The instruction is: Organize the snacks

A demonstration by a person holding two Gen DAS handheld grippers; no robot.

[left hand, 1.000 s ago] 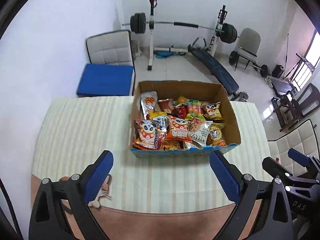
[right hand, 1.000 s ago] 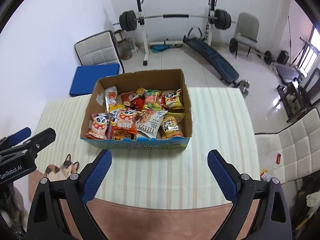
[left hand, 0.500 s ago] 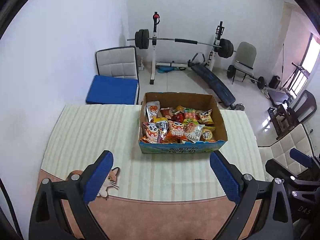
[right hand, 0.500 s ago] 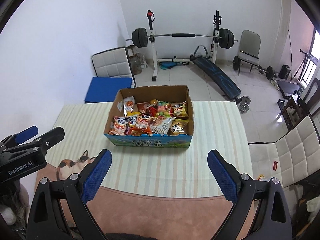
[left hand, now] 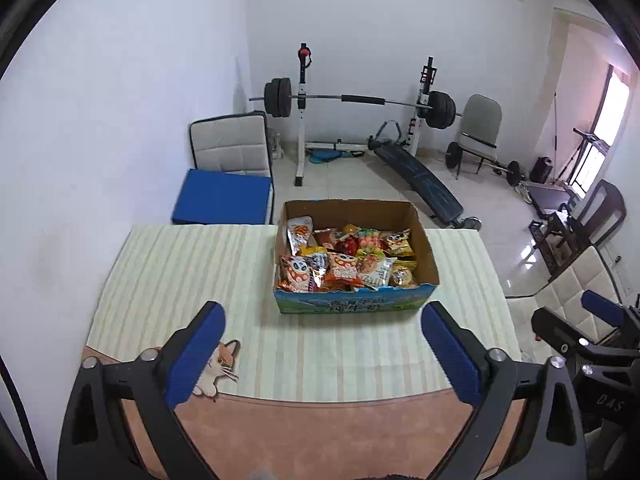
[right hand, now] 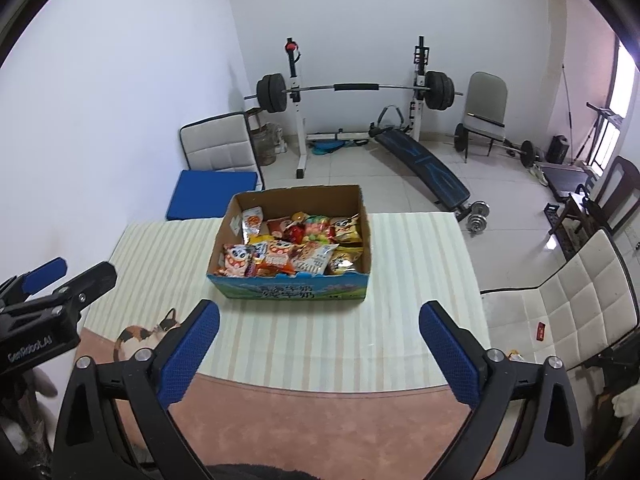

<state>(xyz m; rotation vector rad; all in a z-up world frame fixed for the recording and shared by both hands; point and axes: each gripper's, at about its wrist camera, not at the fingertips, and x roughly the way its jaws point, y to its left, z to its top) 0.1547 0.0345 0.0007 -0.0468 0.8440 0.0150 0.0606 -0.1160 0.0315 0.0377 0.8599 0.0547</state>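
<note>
**Both tongs drawn back and empty, snack box left on the table**

Since the earlier frames we have pulled both tongs up and away from the box, which now sits smaller and farther ahead in each view.

From the left wrist: our left tongs (left hand: 320, 336) stand released, nothing between the blue pads (left hand: 196, 354), and the jaws have just been opening a little wider. The cardboard snack box (left hand: 354, 304) sits ahead of them, slightly toward the right pad, on the striped tablecloth (left hand: 180, 272). It is packed with snack packets (left hand: 344, 266), a panda-print packet (left hand: 298, 274) at its near left corner. Our right tongs (left hand: 580, 332) show off to the right.

From the right wrist: our right tongs (right hand: 318, 334) are likewise released and empty. The box (right hand: 292, 292) lies ahead and a little toward the left pad, while the left tongs (right hand: 60, 284) reach in from the left edge.

What could go wrong, as we judge it:
- The packets lie heaped and overlapping, so a pinch may catch two, or only a slippery foil edge that slides out.
- The box looks light; a push on its wall could shove it over the cloth, which may ruck up.
- With both tongs heading for one box, they could knock together.
- Puffed bags may crush if we clench hard.
</note>
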